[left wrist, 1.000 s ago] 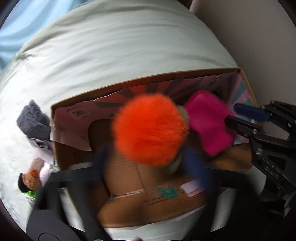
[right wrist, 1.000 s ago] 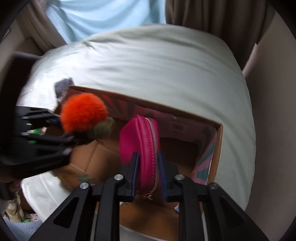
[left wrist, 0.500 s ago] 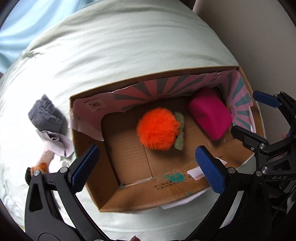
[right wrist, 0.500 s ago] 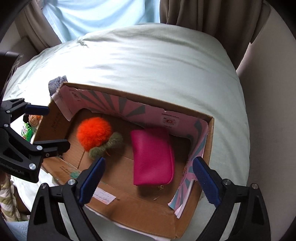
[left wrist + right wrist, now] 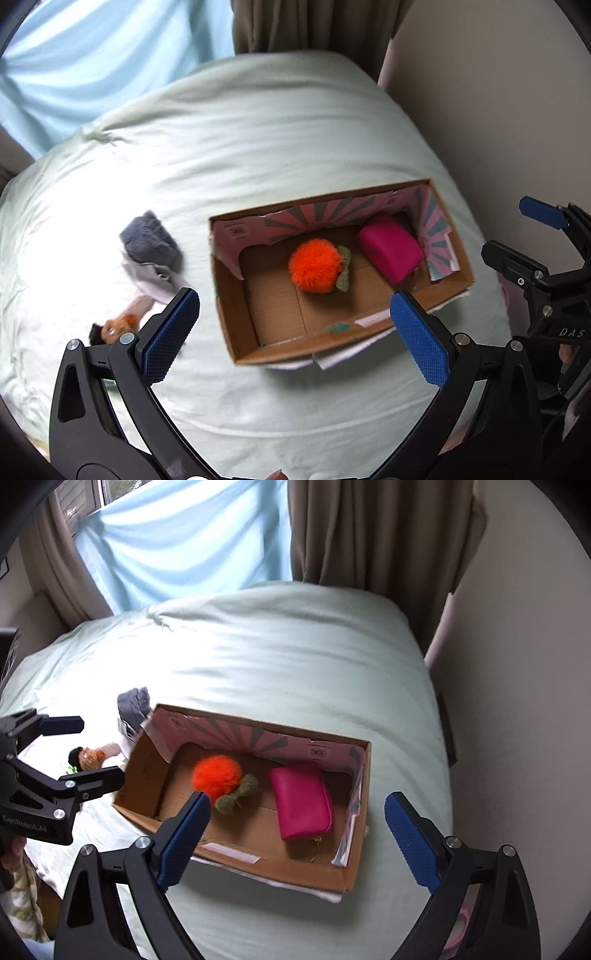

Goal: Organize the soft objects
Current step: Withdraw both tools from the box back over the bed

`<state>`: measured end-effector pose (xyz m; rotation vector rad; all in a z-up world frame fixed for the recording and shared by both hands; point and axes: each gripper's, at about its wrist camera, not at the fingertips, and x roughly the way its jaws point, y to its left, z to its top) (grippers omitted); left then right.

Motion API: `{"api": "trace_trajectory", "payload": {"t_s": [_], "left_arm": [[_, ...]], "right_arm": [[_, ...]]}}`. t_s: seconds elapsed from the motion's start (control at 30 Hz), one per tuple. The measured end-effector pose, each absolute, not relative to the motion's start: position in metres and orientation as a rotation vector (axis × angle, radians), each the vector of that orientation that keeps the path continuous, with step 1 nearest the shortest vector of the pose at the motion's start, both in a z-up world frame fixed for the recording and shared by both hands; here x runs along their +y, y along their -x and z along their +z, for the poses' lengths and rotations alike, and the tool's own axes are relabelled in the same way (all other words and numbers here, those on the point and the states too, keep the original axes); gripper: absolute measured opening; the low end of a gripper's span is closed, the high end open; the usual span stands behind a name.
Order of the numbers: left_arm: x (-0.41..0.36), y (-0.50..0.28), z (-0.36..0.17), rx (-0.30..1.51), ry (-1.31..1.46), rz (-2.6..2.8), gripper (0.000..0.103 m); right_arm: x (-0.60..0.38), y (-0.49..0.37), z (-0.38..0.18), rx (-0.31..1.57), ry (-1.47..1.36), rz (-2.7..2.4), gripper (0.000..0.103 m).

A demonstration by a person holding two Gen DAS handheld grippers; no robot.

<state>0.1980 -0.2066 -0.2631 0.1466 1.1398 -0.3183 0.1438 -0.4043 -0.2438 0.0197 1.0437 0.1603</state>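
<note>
An open cardboard box (image 5: 236,317) (image 5: 140,771) lies on the pale green bed. Inside it lie a fluffy orange pompom toy (image 5: 314,266) (image 5: 216,771) with a green knitted part and a pink zip pouch (image 5: 389,249) (image 5: 301,801). My left gripper (image 5: 295,336) is open and empty, above the box's near side. My right gripper (image 5: 297,834) is open and empty, above the box's near right part. Left of the box lie a grey fuzzy cloth (image 5: 151,240) (image 5: 135,703) on a white cloth, and a small doll with orange hair (image 5: 118,325) (image 5: 88,757).
The bed (image 5: 295,657) fills the view. Blue and brown curtains (image 5: 369,531) hang behind it, and a beige wall (image 5: 517,664) runs along its right side.
Both grippers let go of their objects: the orange toy and the pink pouch now lie in the box. Both grippers have opened and pulled up and back from the box.
</note>
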Motion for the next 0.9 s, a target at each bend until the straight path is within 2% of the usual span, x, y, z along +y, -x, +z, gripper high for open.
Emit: {"api": "trace_trajectory", "payload": {"t_s": [0.27,0.53,0.9], "left_arm": [[-0.159,-0.152,-0.198,1.048,-0.107,-0.293,0.103],[-0.079,-0.109,-0.138,0.921,-0.074,-0.246,0.103],[0.059,-0.077,-0.112,0.859,-0.048,-0.172,0.103]], "right_arm": [[-0.377,-0.105,-0.171,0.953,-0.053,0.116,0.094],[-0.32,-0.07,-0.11,0.842,-0.12,0.09,0.094],[-0.214,-0.052,-0.075,0.768,-0.162,0.106,0.094]]}}
